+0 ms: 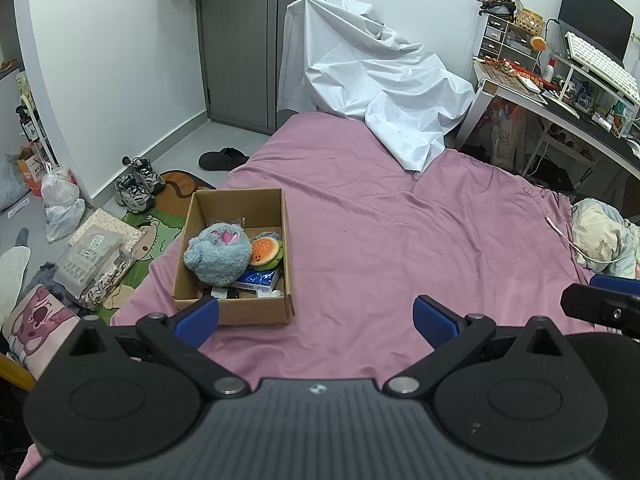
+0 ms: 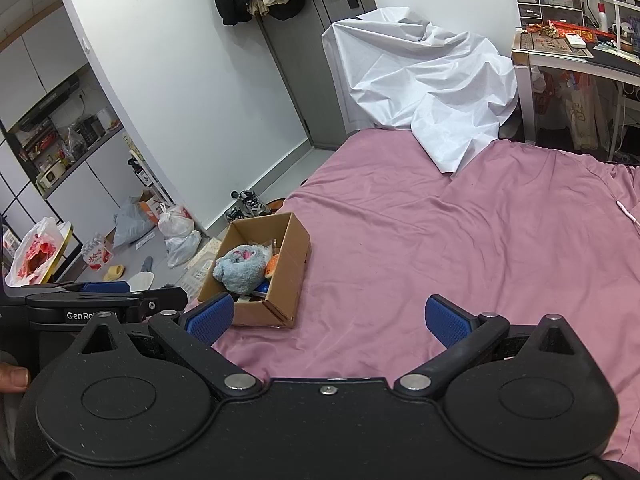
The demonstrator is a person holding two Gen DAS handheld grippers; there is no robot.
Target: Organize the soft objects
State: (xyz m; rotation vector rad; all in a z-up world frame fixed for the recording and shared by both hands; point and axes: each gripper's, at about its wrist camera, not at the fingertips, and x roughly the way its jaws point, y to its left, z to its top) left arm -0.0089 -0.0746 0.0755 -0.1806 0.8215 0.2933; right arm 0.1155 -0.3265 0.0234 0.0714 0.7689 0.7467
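An open cardboard box (image 1: 234, 308) stands on the pink bed sheet (image 1: 380, 240) near its left edge. In it lie a fluffy grey-blue plush (image 1: 214, 258), a burger plush (image 1: 266, 251), a blue tissue pack (image 1: 258, 279) and small dark items. The box also shows in the right wrist view (image 2: 288, 276) with the grey-blue plush (image 2: 240, 270) inside. My left gripper (image 1: 316, 318) is open and empty, just this side of the box. My right gripper (image 2: 328, 318) is open and empty over the sheet, right of the box.
A crumpled white sheet (image 1: 380, 80) covers something at the far end of the bed. A cluttered desk (image 1: 560, 92) stands at the right. Shoes (image 1: 136, 186), bags (image 1: 60, 204) and a mat lie on the floor at the left. A bundle of cloth (image 1: 600, 236) lies at the bed's right edge.
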